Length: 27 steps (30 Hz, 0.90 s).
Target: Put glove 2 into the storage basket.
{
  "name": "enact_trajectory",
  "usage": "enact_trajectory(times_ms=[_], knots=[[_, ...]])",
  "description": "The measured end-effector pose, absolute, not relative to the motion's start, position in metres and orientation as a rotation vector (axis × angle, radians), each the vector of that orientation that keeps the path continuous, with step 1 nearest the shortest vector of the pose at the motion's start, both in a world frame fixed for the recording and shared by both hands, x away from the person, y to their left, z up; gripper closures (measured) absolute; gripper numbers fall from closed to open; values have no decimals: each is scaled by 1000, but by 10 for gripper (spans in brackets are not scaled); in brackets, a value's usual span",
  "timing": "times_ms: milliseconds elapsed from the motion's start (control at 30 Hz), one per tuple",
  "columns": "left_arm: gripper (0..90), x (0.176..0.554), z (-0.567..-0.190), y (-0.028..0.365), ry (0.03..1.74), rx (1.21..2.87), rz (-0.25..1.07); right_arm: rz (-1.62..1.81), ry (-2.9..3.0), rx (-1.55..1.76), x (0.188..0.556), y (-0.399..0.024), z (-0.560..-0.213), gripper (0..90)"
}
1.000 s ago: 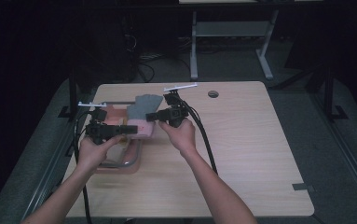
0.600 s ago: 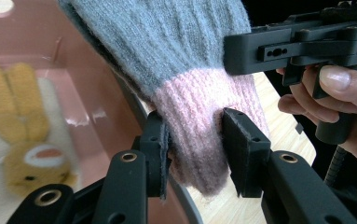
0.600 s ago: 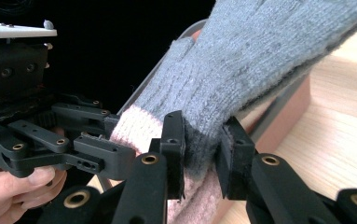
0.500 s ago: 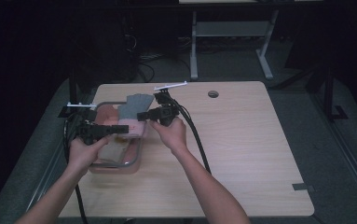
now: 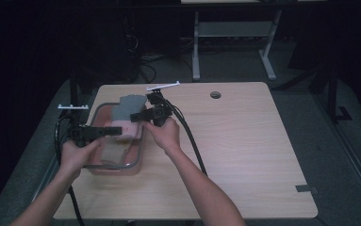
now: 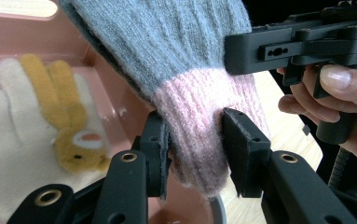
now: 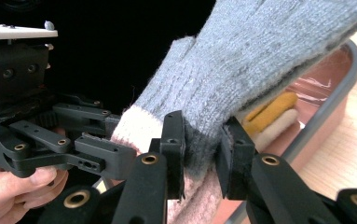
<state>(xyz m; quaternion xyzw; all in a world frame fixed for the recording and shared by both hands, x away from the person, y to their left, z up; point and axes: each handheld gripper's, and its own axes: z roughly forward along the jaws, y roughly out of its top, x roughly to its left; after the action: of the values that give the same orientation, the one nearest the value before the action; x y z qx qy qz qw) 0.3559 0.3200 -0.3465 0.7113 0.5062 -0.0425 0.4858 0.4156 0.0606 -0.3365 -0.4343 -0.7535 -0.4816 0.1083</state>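
Grey knitted glove (image 6: 167, 51) with pink ribbed cuff (image 6: 204, 121): held in the air over the pink bin (image 5: 138, 157), clear of the contents below.

Grip, left hand-held gripper (image 6: 195, 144): jaws nearly closed, pinching the pink cuff from both sides; cuff end hanging just past the pads toward the camera. Seen in the high view at the bin's near-left side (image 5: 117, 132).

Grip, right hand-held gripper (image 7: 202, 149): jaws likewise nearly closed, clamped on the same glove where pink cuff meets grey body. Seen in the high view just beyond and to the right of the left one (image 5: 138, 117).

Key relation: long axis of glove running from the cuff, at both hand-held grippers, up and away to the grey finger end (image 5: 131, 103) over the bin's far side. Both grips close together at the cuff end; left one nearer the cuff edge, right one next along the axis. Finger end unsupported.

Below, inside bin: cream glove with mustard-yellow fingers (image 6: 69, 121), lying flat, apart from the held glove.

Beyond: light wooden table (image 5: 244, 141) bearing the bin near its left edge.
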Motion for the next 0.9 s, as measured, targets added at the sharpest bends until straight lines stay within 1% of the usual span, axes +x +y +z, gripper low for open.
enact_trajectory(times_ms=[467,900], knots=[[622,354,-352,337,1255,1719,-109,-1384,-2236,-1249,418,80,-339,742],[621,352,-362,347,1286,1721,-121,-1360,-2249,-1240,419,93,-350,742]])
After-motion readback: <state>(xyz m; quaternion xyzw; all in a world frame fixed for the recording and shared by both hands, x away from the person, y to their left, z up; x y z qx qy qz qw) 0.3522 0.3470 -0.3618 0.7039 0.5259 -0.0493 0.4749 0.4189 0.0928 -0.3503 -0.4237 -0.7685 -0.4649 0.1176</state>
